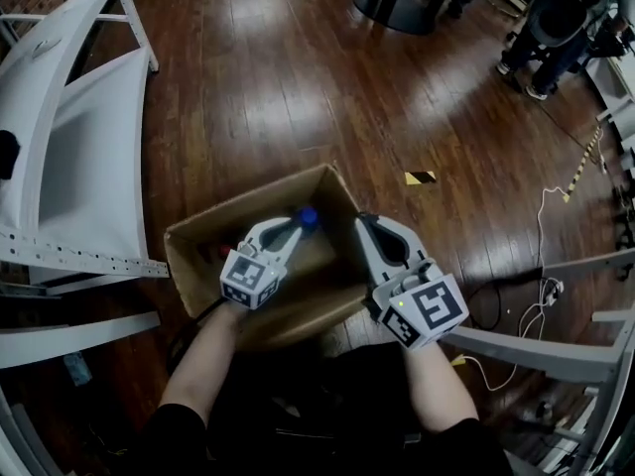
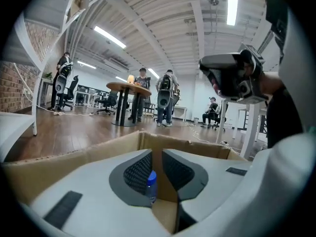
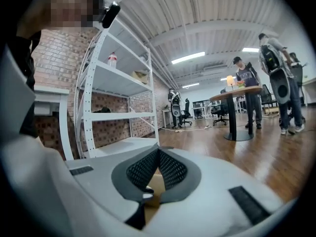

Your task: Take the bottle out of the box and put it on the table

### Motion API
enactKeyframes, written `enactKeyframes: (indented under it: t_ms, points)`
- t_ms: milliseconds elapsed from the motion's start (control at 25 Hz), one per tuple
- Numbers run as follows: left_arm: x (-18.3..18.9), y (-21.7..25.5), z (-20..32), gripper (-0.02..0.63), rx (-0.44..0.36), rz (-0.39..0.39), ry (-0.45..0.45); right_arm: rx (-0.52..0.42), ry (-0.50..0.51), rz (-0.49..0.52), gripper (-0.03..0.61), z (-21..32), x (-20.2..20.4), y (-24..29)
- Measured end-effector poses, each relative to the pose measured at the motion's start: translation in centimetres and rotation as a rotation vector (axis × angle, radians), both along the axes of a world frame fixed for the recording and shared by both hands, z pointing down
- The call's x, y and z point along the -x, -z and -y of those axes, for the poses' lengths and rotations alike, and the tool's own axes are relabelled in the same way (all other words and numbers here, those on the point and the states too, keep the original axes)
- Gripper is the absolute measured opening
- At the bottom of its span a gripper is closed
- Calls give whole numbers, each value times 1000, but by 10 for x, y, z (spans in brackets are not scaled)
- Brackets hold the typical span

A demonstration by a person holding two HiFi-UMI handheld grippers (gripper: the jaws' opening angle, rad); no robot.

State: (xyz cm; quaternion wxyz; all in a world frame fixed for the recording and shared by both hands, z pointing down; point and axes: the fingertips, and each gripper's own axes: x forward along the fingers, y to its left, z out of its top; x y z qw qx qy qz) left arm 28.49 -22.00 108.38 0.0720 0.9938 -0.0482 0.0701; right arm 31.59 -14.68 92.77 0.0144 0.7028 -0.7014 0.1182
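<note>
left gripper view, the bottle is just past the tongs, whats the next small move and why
Probably spread the left tongs wider before closing in. Their jaws stand only a slit apart, and the bottle, blue cap up, sits in the box just beyond them, not gripped. The right tongs seem to pinch the box wall, which should steady it.

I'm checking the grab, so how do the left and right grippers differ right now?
The left gripper is over the box, the right gripper at its right rim. The left gripper's jaws stand slightly apart, framing the blue-capped bottle; the right gripper's jaws are closed. Both are white.
</note>
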Motion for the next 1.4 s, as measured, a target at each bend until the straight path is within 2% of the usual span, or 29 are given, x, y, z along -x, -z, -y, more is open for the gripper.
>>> enactKeyframes:
  t_ms: [80, 120, 240, 320, 440, 720, 880, 1000, 1160, 1400]
  points:
    - [-12, -25, 0, 173, -9, 54, -10, 4, -13, 47, 5, -8, -3, -1]
    - [-17, -36, 2, 210, -23, 80, -10, 8, -16, 60, 5, -11, -4, -1]
    - [-32, -69, 4, 311, -52, 144, -12, 15, -30, 61, 5, -19, -7, 3]
    - [-41, -85, 6, 344, -58, 162, -11, 23, -41, 58, 5, -25, -10, 2]
    - [-54, -107, 13, 364, -52, 187, 4, 38, -61, 65, 5, -32, -18, -2]
    - [-72, -171, 16, 399, -19, 320, -5, 66, -79, 72, 5, -42, -22, -8]
    - [-78, -187, 21, 400, -8, 335, 0, 75, -85, 97, 5, -45, -24, -12]
    - [-81, -197, 17, 368, -36, 343, -21, 68, -76, 103, 5, -48, -19, -11]
    - [-94, -195, 20, 370, -63, 331, -22, 90, -60, 85, 5, -46, -19, -14]
    - [-88, -199, 23, 367, -4, 377, 0, 119, -43, 69, 5, -45, -14, -22]
